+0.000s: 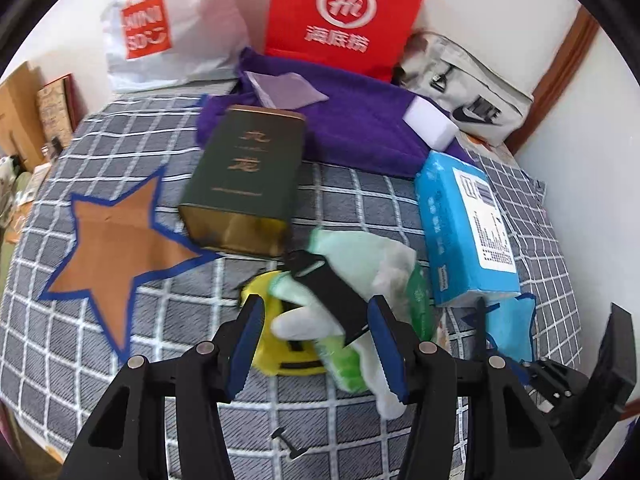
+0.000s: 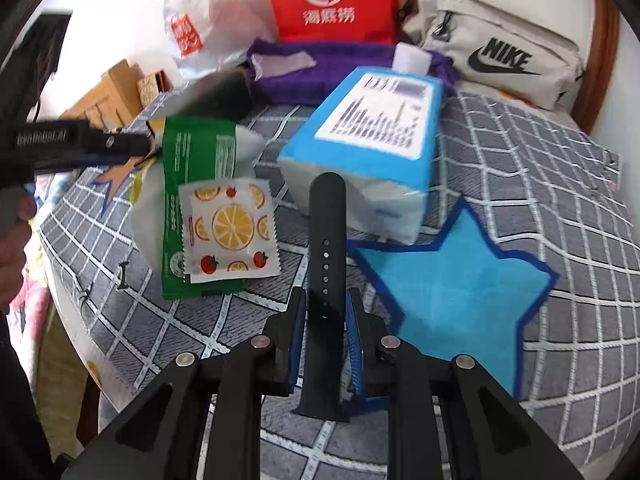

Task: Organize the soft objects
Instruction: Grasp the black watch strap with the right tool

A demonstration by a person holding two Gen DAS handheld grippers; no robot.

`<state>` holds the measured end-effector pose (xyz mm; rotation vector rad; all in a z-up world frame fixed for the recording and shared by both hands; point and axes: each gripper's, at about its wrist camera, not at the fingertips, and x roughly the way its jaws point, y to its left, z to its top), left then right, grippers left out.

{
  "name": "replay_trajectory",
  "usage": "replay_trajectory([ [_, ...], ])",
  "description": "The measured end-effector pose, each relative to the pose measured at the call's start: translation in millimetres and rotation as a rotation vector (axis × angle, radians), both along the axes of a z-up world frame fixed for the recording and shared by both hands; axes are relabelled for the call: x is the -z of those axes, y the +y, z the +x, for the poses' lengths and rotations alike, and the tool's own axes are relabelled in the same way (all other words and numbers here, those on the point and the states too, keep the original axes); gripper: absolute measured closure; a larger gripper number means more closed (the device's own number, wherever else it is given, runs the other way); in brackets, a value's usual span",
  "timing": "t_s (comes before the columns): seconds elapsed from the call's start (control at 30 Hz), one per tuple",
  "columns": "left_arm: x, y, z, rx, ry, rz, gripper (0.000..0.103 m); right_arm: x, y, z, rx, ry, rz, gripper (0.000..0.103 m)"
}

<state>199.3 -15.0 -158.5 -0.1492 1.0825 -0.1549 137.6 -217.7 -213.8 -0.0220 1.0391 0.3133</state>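
The strap (image 2: 325, 240) was black and rubbery, with a row of small holes down its middle; it stood up between the pads of the right gripper (image 2: 326, 316), which was clamped tight on it, its free end reaching toward the blue tissue pack (image 2: 360, 152). Below the left gripper (image 1: 316, 320) lay a white-and-green glove (image 1: 360, 264) draped over a yellow disc (image 1: 280, 360), with something black across it; those jaws stood partly apart on either side of the pile, and whether they pressed it could not be told. The bed (image 1: 120, 360) wore a grey sheet with white checks, with an orange star (image 1: 116, 248) and a blue star (image 2: 452, 292) laid on it. A dark green tin (image 1: 244, 176) lay near the purple towel (image 1: 360, 120). A red bag (image 1: 344, 12), white bag (image 1: 168, 24) and grey pouch (image 2: 500, 60) leaned against the wall. Both grippers tilted steeply down; the left one showed at the left edge of the right view beside a green packet (image 2: 192, 168) and a fruit-print sachet (image 2: 232, 228).
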Motion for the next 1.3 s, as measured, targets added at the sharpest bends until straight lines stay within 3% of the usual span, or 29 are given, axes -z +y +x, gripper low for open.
replay_trajectory([
  [0.23, 16.5, -11.8, 15.3, 0.023, 0.029, -0.007, 0.05, 11.5, 5.0, 4.3, -0.019, 0.023, 0.001, 0.083],
  [0.4, 13.6, 4.7, 3.8, 0.016, 0.013, -0.053, 0.085, 12.1, 3.7, 3.9, -0.015, 0.022, 0.011, 0.083],
  [0.47, 10.9, 14.6, -3.3, 0.013, 0.007, -0.065, 0.086, 12.1, 4.4, 3.0, -0.013, 0.019, 0.008, 0.083],
  [0.57, 5.4, 26.1, -13.5, -0.009, -0.01, -0.013, 0.098, 11.7, 5.7, 1.6, -0.009, 0.016, 0.004, 0.083],
  [0.93, 19.1, 61.2, -32.2, -0.063, 0.019, 0.015, 0.097, 10.1, 1.6, -8.0, 0.012, 0.021, -0.014, 0.083],
  [1.0, 24.8, 60.1, -31.3, -0.051, 0.029, 0.033, 0.09, 11.4, 2.1, -8.7, 0.011, 0.023, -0.02, 0.083],
  [1.1, 32.6, 55.5, -27.1, -0.036, 0.035, 0.086, 0.072, 11.7, 3.9, -7.9, 0.014, 0.02, -0.025, 0.081],
  [1.3, 48.3, 57.0, -16.0, -0.019, 0.052, 0.065, 0.07, 12.6, 9.1, -3.0, 0.012, 0.005, -0.034, 0.077],
])
